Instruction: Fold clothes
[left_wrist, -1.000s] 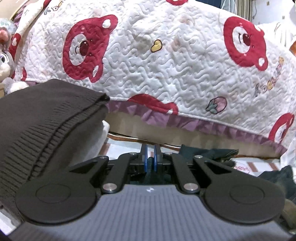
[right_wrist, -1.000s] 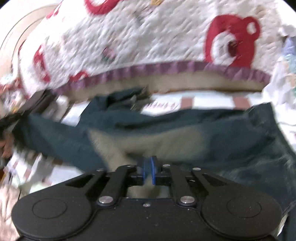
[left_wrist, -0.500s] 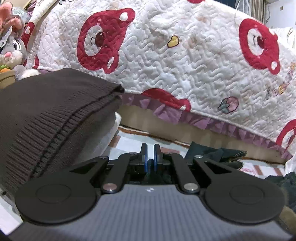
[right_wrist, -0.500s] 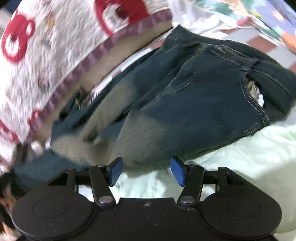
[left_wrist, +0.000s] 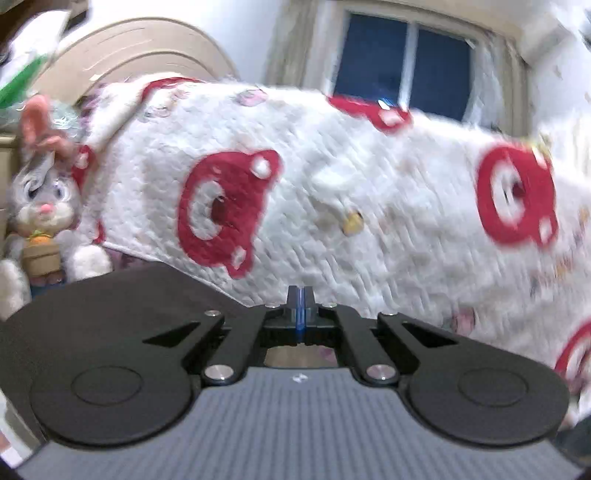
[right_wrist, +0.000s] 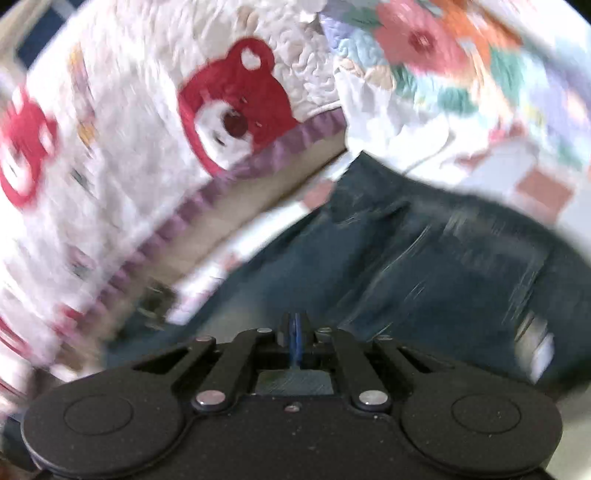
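Beyond the right gripper's (right_wrist: 295, 326) closing fingers lie the jeans (right_wrist: 424, 266); nothing visibly pinched.

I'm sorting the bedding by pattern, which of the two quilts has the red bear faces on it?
The white quilt edged with a purple ruffle carries the red bear faces. The other quilt, at upper right in the right wrist view, has pink and orange flowers instead.

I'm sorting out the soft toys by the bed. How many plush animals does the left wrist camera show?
1. A grey rabbit plush sits at the far left edge, beside the bear-print quilt, holding a small carrot pot. Others may be hidden behind the quilt or out of frame.
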